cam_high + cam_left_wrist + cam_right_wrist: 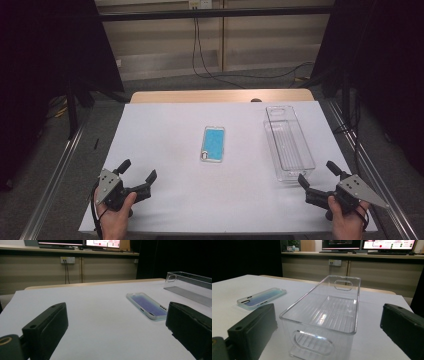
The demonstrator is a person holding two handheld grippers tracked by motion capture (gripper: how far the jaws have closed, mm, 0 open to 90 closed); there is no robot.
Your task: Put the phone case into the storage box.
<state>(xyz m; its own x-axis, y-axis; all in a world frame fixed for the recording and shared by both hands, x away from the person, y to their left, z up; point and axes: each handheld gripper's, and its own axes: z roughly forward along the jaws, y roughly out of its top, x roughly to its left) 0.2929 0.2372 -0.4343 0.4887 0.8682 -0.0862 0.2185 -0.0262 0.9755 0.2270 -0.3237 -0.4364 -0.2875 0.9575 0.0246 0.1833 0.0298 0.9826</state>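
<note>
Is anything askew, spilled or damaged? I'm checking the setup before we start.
Nothing stands out. The phone case lies flat mid-table, the clear bin stands upright and empty to its right, and both look intact.

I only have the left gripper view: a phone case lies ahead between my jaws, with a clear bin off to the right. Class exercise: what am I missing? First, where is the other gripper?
Observer: The right gripper rests at the table's near right corner, jaws open, empty, facing the clear plastic bin.
Operator: Is anything inside that bin?
Observer: No; the right gripper view shows its ribbed floor bare, with oval handle cut-outs at both ends.
Operator: How does the phone case lie on the table?
Observer: From above, the phone case lies near the middle of the white table, lengthwise away from you, apart from the bin.
</note>
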